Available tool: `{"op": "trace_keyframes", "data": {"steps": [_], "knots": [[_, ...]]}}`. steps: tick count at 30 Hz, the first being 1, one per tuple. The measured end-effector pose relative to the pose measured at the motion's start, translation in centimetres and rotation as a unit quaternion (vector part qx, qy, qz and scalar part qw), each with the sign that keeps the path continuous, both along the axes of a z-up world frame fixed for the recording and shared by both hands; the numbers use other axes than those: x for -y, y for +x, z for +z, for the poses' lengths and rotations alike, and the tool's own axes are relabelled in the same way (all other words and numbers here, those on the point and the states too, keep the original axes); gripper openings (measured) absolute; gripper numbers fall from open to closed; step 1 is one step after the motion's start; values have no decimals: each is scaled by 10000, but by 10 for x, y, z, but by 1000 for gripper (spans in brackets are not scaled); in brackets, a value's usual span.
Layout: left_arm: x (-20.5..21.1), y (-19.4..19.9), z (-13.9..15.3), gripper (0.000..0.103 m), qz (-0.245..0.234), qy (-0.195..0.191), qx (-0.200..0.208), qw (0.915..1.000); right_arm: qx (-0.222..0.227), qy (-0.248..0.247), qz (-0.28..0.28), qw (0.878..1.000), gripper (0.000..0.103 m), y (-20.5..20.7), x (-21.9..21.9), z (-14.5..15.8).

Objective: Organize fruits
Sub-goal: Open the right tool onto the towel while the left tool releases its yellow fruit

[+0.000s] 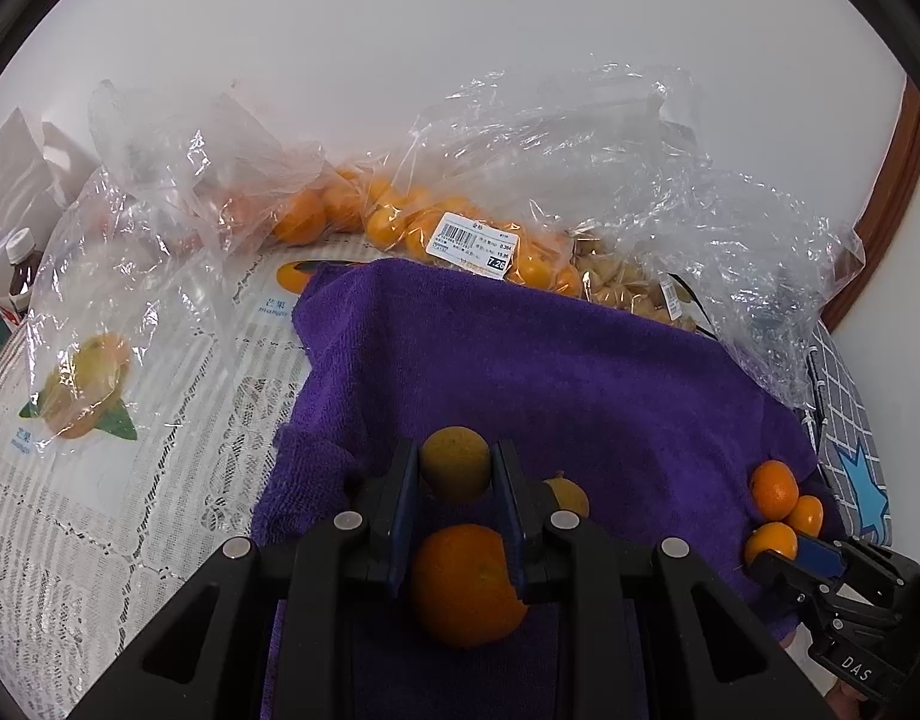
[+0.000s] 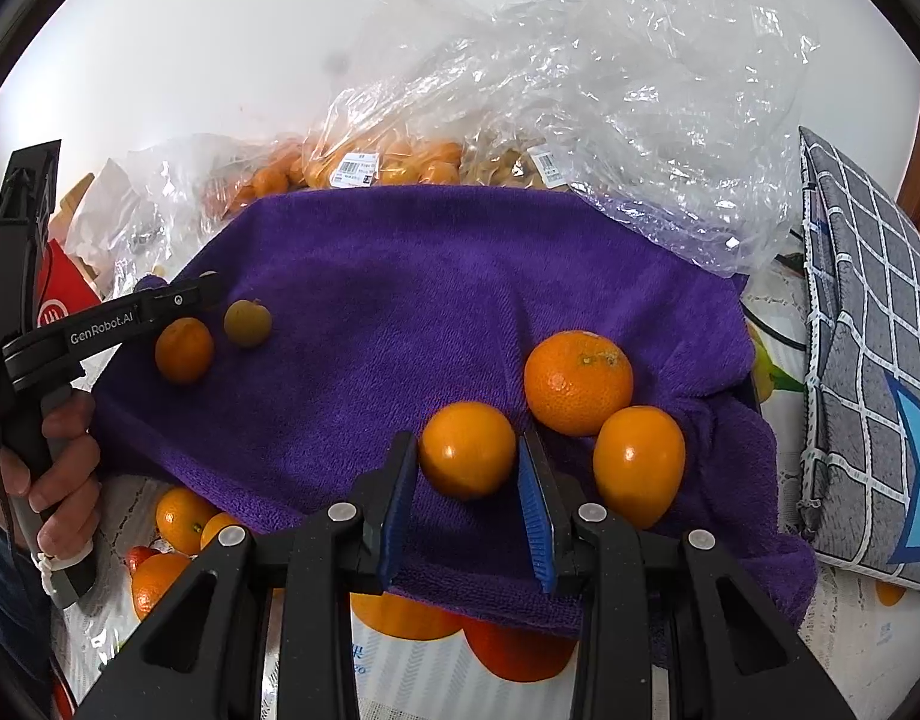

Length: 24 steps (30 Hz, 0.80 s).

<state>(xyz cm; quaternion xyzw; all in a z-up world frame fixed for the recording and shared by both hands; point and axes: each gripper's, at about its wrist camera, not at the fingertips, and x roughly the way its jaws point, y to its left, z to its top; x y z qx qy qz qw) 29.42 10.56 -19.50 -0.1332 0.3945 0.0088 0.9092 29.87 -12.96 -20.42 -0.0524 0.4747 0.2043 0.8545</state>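
Left claw, black with blue ribbed pads, pinches a dull round kumquat over the fuzzy purple towel. Right claw clamps a glossy oval kumquat beside a dimpled mandarin. Crinkled clear bags lie beyond.

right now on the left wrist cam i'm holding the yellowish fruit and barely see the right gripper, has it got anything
Observer: Yes. The right gripper is closed on a small orange that rests on the purple towel.
Operator: any fruit off the towel on my near side
Observer: Yes. Several oranges lie on the tablecloth just past the towel's near edge, low on the left of the right wrist view.
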Motion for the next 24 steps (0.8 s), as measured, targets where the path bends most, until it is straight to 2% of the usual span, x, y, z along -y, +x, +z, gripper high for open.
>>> {"op": "trace_keyframes", "data": {"steps": [5,12,19,24], "knots": [[-2,0,0,24,-20,-68,31,10000,3,-6,-27,10000,35,0,1,0],[-2,-1,0,24,-27,-82,44,10000,85,2,-116,9999,54,-1,6,5],[5,-5,4,39,-146,29,115,9998,230,112,-136,9996,63,-8,10,14],[4,-6,6,42,-118,-46,195,9997,280,217,-178,9992,63,-11,12,18]]}}
